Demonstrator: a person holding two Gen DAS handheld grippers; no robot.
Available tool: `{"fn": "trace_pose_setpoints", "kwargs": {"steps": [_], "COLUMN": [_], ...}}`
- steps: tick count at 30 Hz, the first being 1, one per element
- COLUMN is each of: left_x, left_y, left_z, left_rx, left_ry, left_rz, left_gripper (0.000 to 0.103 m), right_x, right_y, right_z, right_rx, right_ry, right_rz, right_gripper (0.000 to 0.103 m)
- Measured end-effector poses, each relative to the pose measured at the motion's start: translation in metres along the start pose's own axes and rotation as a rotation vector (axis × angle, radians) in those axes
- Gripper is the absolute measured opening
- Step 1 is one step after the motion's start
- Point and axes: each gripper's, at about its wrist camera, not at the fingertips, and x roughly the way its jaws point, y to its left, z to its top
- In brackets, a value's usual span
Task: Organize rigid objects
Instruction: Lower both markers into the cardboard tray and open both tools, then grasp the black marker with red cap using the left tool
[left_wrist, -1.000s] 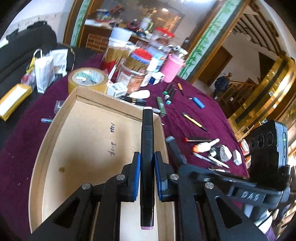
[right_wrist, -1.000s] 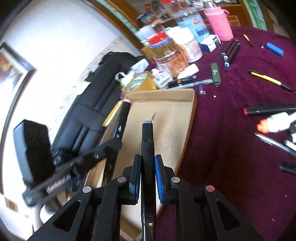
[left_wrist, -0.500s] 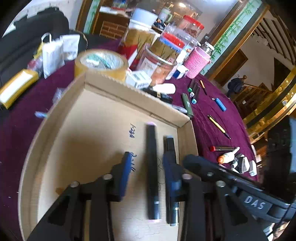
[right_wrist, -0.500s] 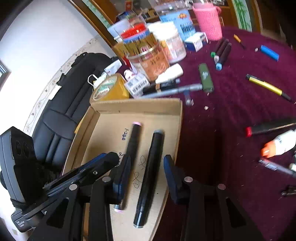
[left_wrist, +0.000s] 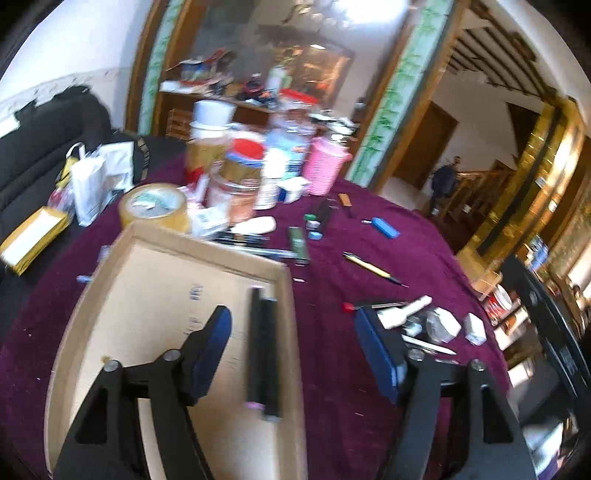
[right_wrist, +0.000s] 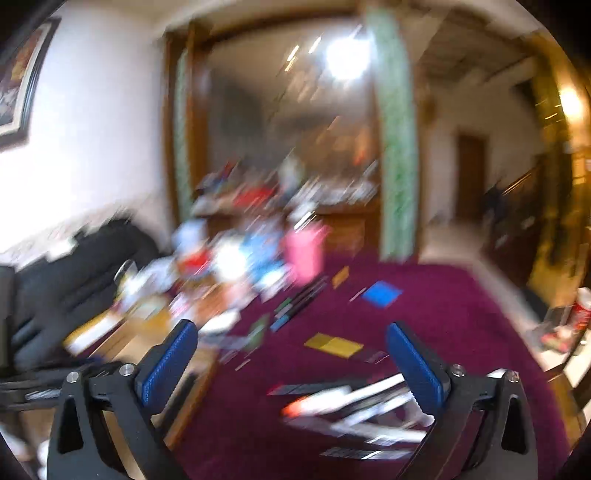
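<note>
Purple cloth (left_wrist: 369, 229) covers the round table, cluttered at the far side with jars, a pink cup (left_wrist: 325, 168) and a tape roll (left_wrist: 157, 205). Cardboard tray (left_wrist: 147, 280) sits near the left gripper (left_wrist: 291, 332); two black markers (left_wrist: 263, 347) lie inside it, side by side and touching, close to the tray's right wall. Left gripper's jaws have just been opening and now stand wide, nothing between the pads; the markers lie free on the cardboard below. Right gripper (right_wrist: 291, 354) likewise has just been opening, jaws at full spread and empty; that view is heavily motion-blurred. Still loose on the cloth: a yellow pen (left_wrist: 371, 266), a blue lighter (left_wrist: 386, 228), a green stick (left_wrist: 298, 242), a red-tipped marker (left_wrist: 373, 305), and small white items further right. Judgement on handling: pens and markers are light, stiff, smooth-barrelled, so prone to roll or pivot if pinched near an end. Best taken across the barrel at mid-length, pads square to the long axis. Low profile on soft cloth means the fingertips must come down close to the fabric. Not fragile; moderate squeeze should suffice.
</note>
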Motion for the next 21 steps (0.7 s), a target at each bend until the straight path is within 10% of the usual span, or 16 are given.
{"fn": "trace_pose_setpoints", "kwargs": {"steps": [10,21], "left_x": [0.017,0.118], "left_y": [-0.085,-0.174], "left_z": [-0.035,-0.062], "left_rx": [0.107,0.331], "left_ry": [0.126,0.266], "left_rz": [-0.031,-0.017], "left_gripper": [0.075,0.075], "right_x": [0.036,0.043], "right_y": [-0.168,-0.250], "right_z": [-0.031,-0.062], "right_rx": [0.139,0.423], "right_ry": [0.155,0.234], "right_rz": [-0.249,-0.167], "right_gripper": [0.102,0.102]}}
